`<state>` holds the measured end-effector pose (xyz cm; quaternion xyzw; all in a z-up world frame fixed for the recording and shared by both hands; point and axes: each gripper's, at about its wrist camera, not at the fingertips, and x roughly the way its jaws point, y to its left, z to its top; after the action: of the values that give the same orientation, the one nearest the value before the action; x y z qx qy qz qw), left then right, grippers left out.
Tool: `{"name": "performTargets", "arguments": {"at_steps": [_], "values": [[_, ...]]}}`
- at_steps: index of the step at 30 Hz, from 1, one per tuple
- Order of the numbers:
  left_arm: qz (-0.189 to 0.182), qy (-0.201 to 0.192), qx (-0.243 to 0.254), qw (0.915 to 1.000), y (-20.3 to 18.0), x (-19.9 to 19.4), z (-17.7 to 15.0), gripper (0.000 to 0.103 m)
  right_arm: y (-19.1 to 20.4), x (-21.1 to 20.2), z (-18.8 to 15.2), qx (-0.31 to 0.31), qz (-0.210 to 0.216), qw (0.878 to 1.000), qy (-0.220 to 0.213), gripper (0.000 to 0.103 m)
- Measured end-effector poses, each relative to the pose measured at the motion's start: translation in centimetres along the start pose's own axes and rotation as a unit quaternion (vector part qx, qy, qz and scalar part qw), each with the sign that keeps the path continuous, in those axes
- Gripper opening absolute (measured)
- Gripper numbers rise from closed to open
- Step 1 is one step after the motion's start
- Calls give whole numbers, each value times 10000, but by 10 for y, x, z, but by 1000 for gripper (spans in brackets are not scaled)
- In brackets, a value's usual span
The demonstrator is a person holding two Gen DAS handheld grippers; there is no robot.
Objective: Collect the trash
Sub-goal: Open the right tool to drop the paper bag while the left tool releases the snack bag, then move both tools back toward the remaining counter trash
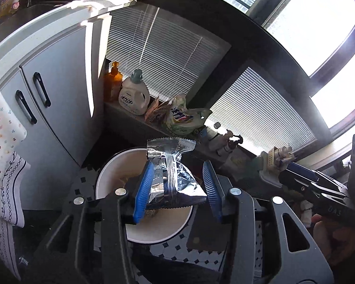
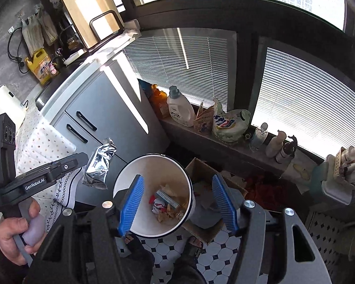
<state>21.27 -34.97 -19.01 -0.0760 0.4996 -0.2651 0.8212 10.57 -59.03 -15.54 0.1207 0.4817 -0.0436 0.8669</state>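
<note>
foil wrappers (image 2: 99, 165): 1 | white bins (image 2: 139, 227): 1 | cardboard boxes (image 2: 201, 165): 1 | cabinet handles (image 2: 86, 121): 2 | detergent jugs (image 2: 179, 108): 1

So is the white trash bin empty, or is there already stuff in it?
Not empty. The right wrist view looks straight into the white bin, and crumpled wrappers and paper scraps cover its bottom; most of the bin above them is unfilled.
</note>
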Motion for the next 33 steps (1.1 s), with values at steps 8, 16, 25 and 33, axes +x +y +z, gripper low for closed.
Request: {"name": "performTargets", "arguments": {"at_steps": [8,16,25,33], "values": [[168,-206,-205,9994,18,-19,-1,72,15,12,1,-131,176,9997,96,60],[712,-634,-775,9924,70,-70,-11,84,73,28,15,-700,623,9955,171,63],[1458,-1127,-1502,9713,138,-143,-33,91,160,35,33,-1362,1201,9833,107,91],[2060,-1614,-2144,9410,201,-217,-66,97,258,45,34,-1987,1688,9651,233,95]]}}
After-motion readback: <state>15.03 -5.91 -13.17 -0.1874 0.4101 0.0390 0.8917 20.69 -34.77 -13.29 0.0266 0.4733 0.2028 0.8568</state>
